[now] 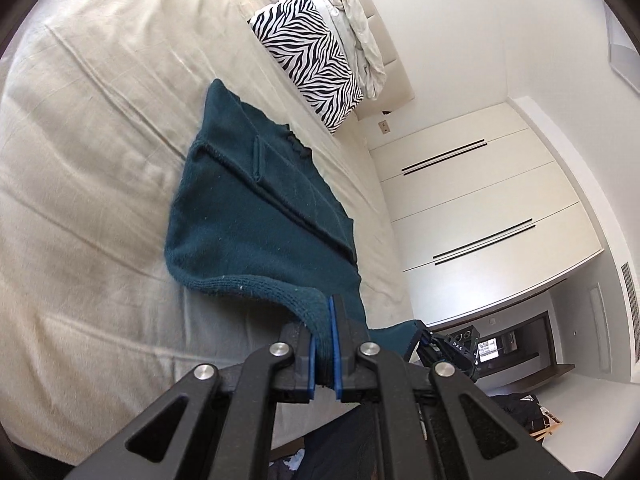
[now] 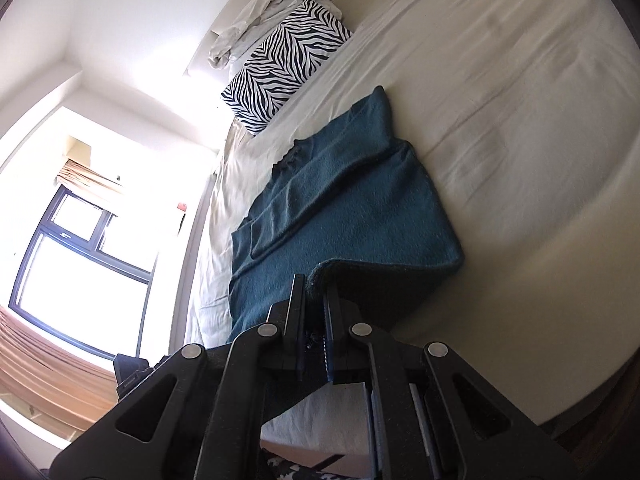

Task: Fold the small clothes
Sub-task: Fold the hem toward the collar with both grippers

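Left claw (image 1: pixel 326 320) clamping teal sweater (image 1: pixel 256 216), cream bed (image 1: pixel 92 140), white wardrobe (image 1: pixel 480 208)

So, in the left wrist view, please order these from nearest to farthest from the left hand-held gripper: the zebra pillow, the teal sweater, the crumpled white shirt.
1. Teal sweater: its hem is clamped in the left hand-held gripper, and the rest lies on the bed just ahead.
2. Zebra pillow: beyond the sweater, at the head of the bed.
3. Crumpled white shirt: behind the pillow, against the headboard.
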Available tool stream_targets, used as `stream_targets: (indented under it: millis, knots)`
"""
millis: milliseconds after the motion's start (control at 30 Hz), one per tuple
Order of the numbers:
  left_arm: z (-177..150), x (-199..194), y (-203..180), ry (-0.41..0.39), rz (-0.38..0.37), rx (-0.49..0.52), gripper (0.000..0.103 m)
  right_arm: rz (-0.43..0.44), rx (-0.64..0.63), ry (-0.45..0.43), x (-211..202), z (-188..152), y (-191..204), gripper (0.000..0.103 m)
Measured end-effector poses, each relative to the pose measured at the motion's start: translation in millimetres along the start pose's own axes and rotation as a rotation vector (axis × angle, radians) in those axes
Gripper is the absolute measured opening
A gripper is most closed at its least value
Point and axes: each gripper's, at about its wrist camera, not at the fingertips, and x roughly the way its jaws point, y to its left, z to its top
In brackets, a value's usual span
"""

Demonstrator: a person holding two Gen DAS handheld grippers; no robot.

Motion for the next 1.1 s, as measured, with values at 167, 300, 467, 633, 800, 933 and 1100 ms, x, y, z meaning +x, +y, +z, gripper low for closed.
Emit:
stream_targets:
  millis: [167,300,467,633,800,933,1100]
  knots:
    - [31,10,3,-0.034,-0.012,-0.034,0.008,-0.012,0.002,-0.061,16,43,9,0.006]
    - [56,16,11,-0.064,-0.013,-0.072,0.008,-0.058,-0.021,-0.097,33,74,16,0.006]
    - [86,32,17,-0.087,-0.017,-0.101,0.008,-0.096,-0.042,-0.116,61,105,18,0.006]
    - [117,54,18,-0.093,-0.008,-0.097,0.008,-0.123,-0.043,-0.135,92,138,15,0.006]
    - [149,78,25,-0.102,0.012,-0.104,0.008,-0.151,-0.046,-0.131,133,170,11,0.006]
    - [174,95,37,-0.108,0.026,-0.127,0.008,-0.183,-0.053,-0.123,171,192,8,0.006]
    - [202,120,55,-0.107,0.068,-0.145,0.008,-0.213,-0.036,-0.121,210,215,-1,0.006]
